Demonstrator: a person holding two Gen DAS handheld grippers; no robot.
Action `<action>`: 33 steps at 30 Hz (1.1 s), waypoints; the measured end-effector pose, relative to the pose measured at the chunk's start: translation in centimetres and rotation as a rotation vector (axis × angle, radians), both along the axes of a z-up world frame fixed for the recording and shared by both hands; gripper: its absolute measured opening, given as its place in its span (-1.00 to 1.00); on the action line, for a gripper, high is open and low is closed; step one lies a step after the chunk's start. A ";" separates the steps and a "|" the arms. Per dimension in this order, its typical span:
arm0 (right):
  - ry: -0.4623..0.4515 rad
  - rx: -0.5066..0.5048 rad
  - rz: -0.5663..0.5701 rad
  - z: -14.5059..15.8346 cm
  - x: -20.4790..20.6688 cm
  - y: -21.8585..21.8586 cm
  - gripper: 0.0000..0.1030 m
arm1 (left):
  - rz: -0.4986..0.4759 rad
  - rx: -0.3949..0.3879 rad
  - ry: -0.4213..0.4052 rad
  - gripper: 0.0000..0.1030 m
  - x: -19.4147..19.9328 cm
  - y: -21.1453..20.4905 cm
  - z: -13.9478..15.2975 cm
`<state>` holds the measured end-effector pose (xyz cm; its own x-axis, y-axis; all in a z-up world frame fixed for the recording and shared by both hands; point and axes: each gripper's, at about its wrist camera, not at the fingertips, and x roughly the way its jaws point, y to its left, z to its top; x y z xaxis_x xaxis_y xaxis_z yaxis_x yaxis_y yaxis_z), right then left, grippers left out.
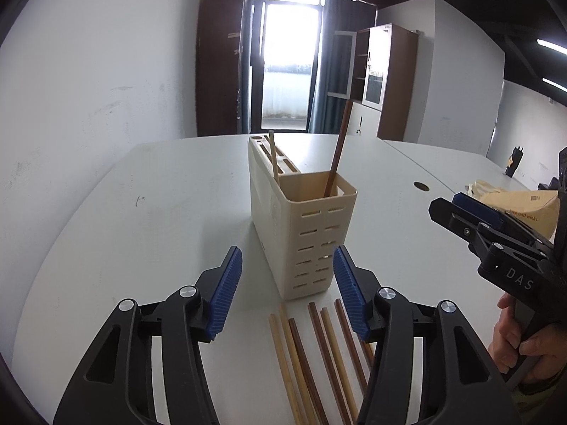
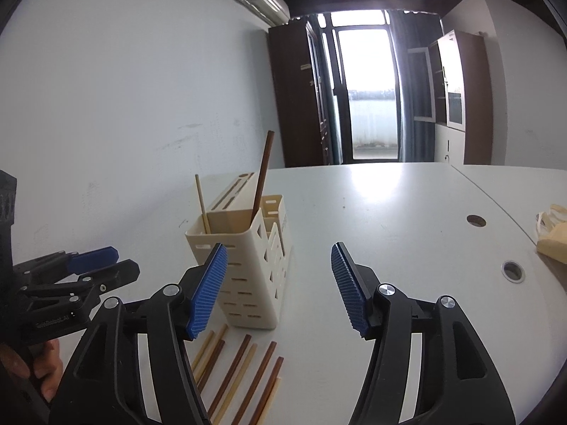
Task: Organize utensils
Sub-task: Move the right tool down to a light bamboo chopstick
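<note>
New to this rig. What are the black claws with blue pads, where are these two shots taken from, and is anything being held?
No robot here: a person holds a two-finger gripper in each hand, with a fisheye camera on each looking along its fingers. One picture is from the left gripper, the other from the right gripper; each also catches the other gripper at its edge. On the white table stands a cream utensil holder with one dark chopstick and one light chopstick standing in it. More loose chopsticks lie in a row in front. Both grippers are open and empty.
</note>
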<state>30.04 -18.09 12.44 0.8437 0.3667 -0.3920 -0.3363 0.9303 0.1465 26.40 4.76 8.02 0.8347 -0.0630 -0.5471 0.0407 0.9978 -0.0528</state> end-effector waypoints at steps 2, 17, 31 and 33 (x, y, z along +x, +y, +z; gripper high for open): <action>0.030 -0.032 0.001 -0.8 -0.6 0.2 0.25 | 0.005 0.012 0.027 0.12 0.0 -0.1 -0.7; 0.270 -0.166 0.012 -5.6 -1.2 0.2 0.34 | -0.008 0.027 0.202 0.21 1.0 -0.1 -3.9; 0.534 -0.180 0.034 -9.5 0.7 0.3 0.34 | 0.000 0.012 0.406 0.21 3.5 1.1 -8.3; 0.568 -0.174 0.043 -10.1 1.1 0.5 0.34 | 0.006 -0.001 0.434 0.21 3.9 1.4 -8.9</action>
<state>31.10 -17.62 2.32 0.4700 0.2855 -0.8352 -0.2873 0.9442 0.1610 30.31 6.21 -0.93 0.5279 -0.0596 -0.8472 0.0092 0.9979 -0.0645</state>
